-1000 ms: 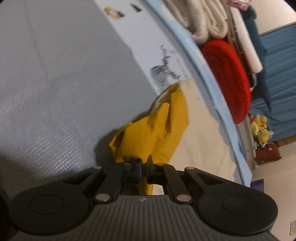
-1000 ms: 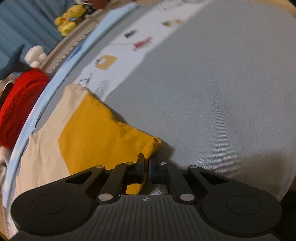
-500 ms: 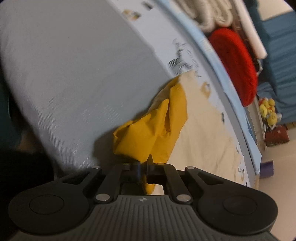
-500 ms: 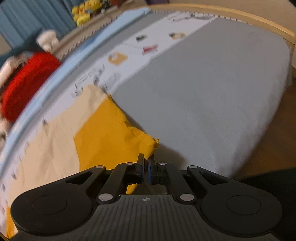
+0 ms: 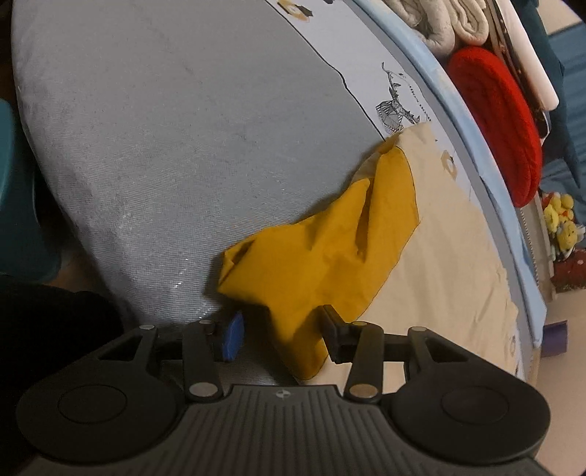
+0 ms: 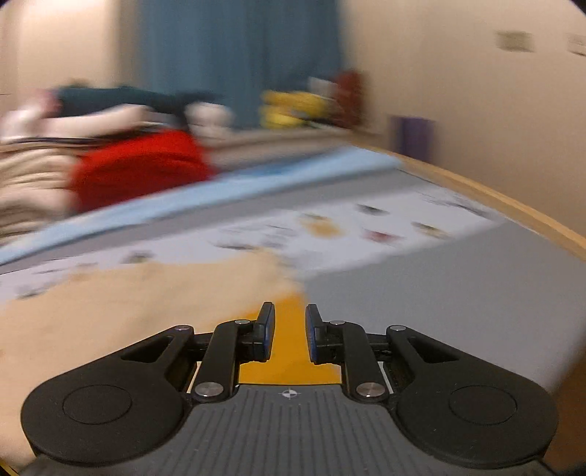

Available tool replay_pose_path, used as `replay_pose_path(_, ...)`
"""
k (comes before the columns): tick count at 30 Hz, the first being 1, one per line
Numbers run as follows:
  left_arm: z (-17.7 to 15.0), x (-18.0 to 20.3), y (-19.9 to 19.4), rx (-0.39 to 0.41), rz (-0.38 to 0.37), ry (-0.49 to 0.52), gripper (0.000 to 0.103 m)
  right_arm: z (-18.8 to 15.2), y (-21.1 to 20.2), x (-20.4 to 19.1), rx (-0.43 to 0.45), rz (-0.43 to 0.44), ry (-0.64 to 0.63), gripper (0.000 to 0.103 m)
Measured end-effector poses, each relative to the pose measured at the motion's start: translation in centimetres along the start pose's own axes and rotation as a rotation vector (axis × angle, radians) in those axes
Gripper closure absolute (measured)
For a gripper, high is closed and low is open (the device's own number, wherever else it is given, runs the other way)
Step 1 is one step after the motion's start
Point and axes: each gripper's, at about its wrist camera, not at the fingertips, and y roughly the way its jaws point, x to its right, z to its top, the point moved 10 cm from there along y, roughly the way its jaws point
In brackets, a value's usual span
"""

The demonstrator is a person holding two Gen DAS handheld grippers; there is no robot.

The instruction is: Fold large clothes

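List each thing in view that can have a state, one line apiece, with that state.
Left gripper: jaws opening, yellow cloth between them, pads not pressing it.
Right gripper: jaws opening, nothing gripped.
Yellow and cream garment: lying on the bed, yellow corner bunched and creased.
Grey bedcover: spread flat.
Red cushion: on its edge beside the bed.
Cream towels: rolled, stacked.

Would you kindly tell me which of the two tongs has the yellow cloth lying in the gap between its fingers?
The left tongs: their opening fingers straddle the yellow sleeve; the right tongs, also opening, hang clear above it.
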Motion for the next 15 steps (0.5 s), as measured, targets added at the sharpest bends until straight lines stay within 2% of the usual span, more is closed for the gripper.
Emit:
replay_pose_path(3,-0.5,0.3,0.3,-0.026,-0.029,0.009,0.055,-1.5,0.4,-5.2,-0.046,0.205,-0.045,0.084)
replay_pose_path(8,-1.0,1.0,1.0,-0.032,-0.021,0.028,0.054,-4.5,2.0,-11.5,-0.179,0.430,-0.084,0.084)
replay_pose_path(11,-0.9,1.1,1.0,-0.022,-0.019,0.038,0.054,-7.2,3.5,-13.8,-0.301,0.475,-0.127,0.084)
replay_pose_path(12,-0.9,1.2,1.1,-0.019,-0.019,0.039,0.054,-8.5,4.4,-14.2,-0.356,0.469,-0.151,0.084)
replay_pose_path(14,-0.9,1.3,1.1,-0.014,-0.020,0.043,0.054,-10.8,6.0,-14.6,-0.442,0.401,-0.238,0.084)
replay_pose_path(15,-0.8,1.4,1.2,-0.012,-0.019,0.043,0.055,-11.4,6.6,-14.7,-0.459,0.392,-0.254,0.084)
